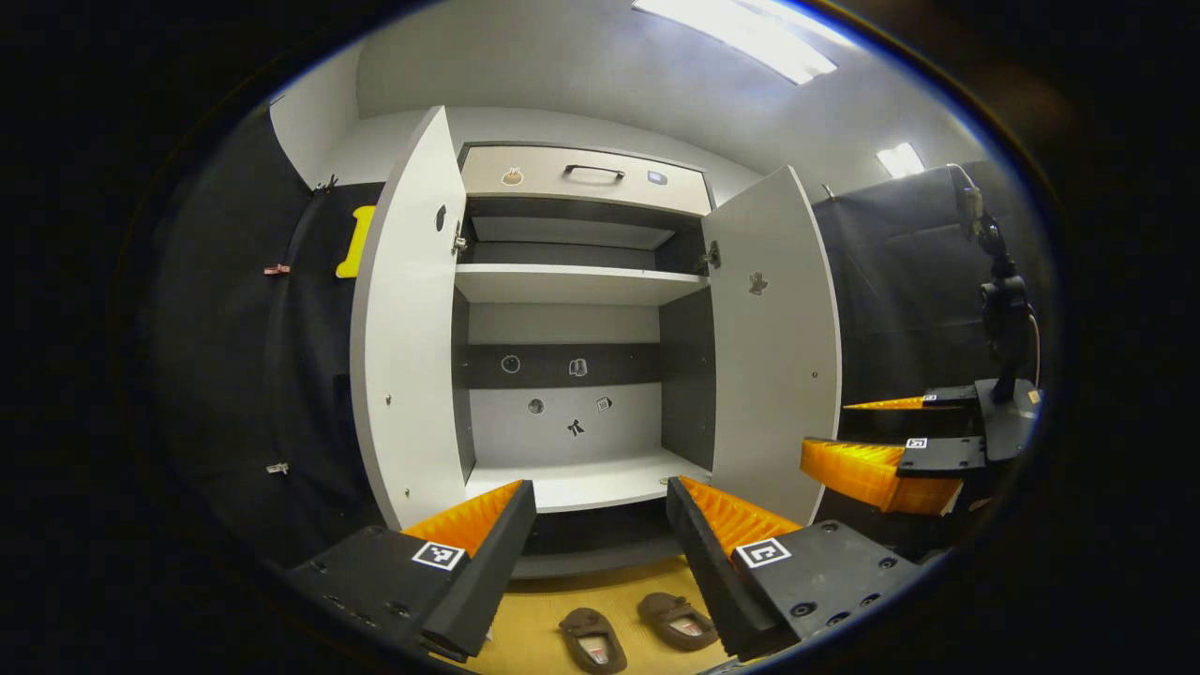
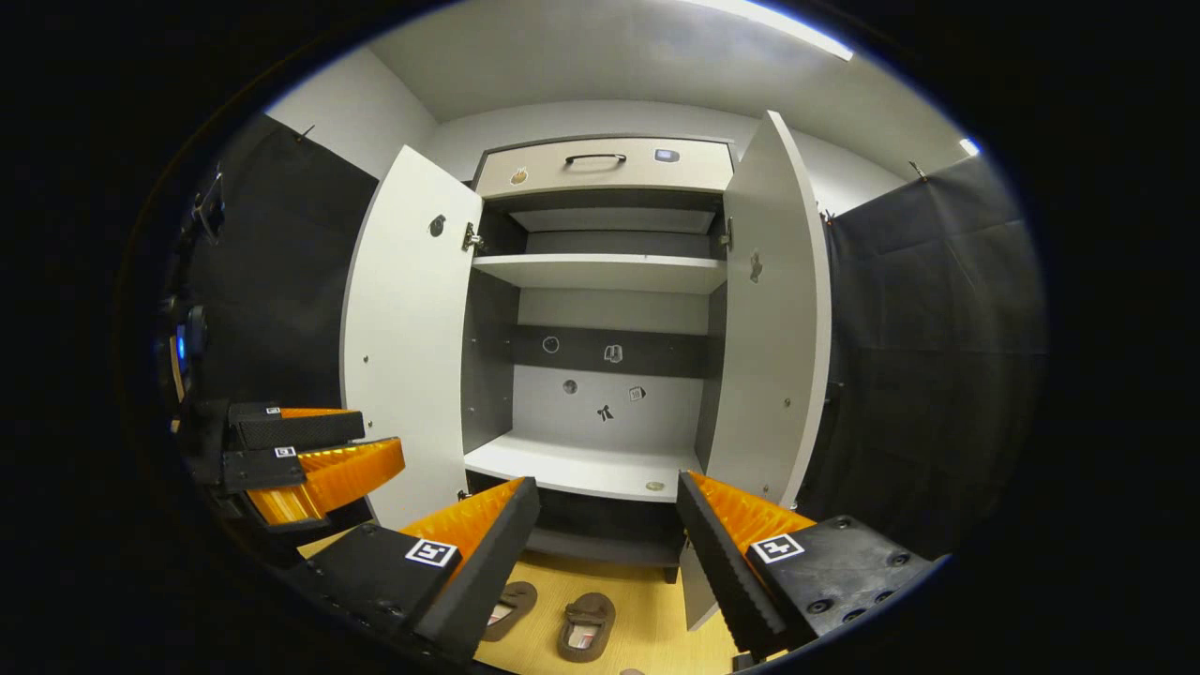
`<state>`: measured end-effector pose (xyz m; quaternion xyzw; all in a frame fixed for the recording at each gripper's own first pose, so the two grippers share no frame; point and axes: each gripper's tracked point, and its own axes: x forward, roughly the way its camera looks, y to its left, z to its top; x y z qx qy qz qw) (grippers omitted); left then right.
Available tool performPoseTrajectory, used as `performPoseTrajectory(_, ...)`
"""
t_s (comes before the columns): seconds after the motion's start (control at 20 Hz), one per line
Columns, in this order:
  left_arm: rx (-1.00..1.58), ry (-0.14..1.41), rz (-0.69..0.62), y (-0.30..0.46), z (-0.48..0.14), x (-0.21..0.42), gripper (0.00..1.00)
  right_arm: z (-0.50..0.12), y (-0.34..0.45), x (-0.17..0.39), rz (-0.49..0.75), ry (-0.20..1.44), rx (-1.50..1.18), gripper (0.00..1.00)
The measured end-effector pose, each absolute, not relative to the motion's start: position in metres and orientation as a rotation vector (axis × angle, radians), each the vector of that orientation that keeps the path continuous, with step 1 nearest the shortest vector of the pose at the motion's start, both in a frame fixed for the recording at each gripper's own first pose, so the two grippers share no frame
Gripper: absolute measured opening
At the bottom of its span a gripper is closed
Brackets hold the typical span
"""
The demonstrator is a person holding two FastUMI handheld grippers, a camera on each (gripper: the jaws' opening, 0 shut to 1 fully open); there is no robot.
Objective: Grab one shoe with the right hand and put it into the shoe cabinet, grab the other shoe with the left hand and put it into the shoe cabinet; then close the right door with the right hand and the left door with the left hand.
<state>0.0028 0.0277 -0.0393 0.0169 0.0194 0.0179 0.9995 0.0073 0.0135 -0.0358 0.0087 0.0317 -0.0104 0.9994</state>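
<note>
Two brown shoes lie side by side on the wooden floor in front of the shoe cabinet (image 1: 581, 483), one (image 1: 592, 640) to the left of the other (image 1: 677, 620) in the left gripper view; the right gripper view has them as one shoe (image 2: 587, 625) and its partner (image 2: 511, 605). Both cabinet doors stand wide open, the left door (image 1: 408, 319) and the right door (image 1: 776, 337). My left gripper (image 1: 600, 525) hangs open above the shoes, holding nothing. My right gripper (image 2: 607, 530) is open and empty too, and appears at the right of the left gripper view (image 1: 877, 441).
The cabinet has a white bottom shelf (image 2: 586, 469), a middle shelf (image 2: 605, 272) and a drawer with a black handle (image 2: 600, 161) on top. Black cloth walls flank it. A camera stand (image 1: 1003, 319) rises at the far right.
</note>
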Motion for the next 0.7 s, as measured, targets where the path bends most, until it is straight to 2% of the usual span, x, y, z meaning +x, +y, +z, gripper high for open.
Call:
performPoseTrajectory(0.15,0.032,0.038,0.036,0.040,-0.042,-0.002,0.89,-0.063,0.033,0.012,0.011,0.104,0.022,0.95)
performPoseTrajectory(0.25,0.035,0.041,0.026,0.047,-0.046,-0.004,0.89,-0.084,0.042,0.018,0.014,0.136,0.016,0.98)
performPoseTrajectory(0.45,0.016,0.053,0.002,0.059,-0.056,-0.006,0.89,-0.140,0.060,0.022,0.018,0.242,0.024,0.98)
performPoseTrajectory(0.7,0.008,0.058,0.031,0.079,-0.064,-0.004,0.89,-0.208,0.065,0.024,0.004,0.357,0.055,0.97)
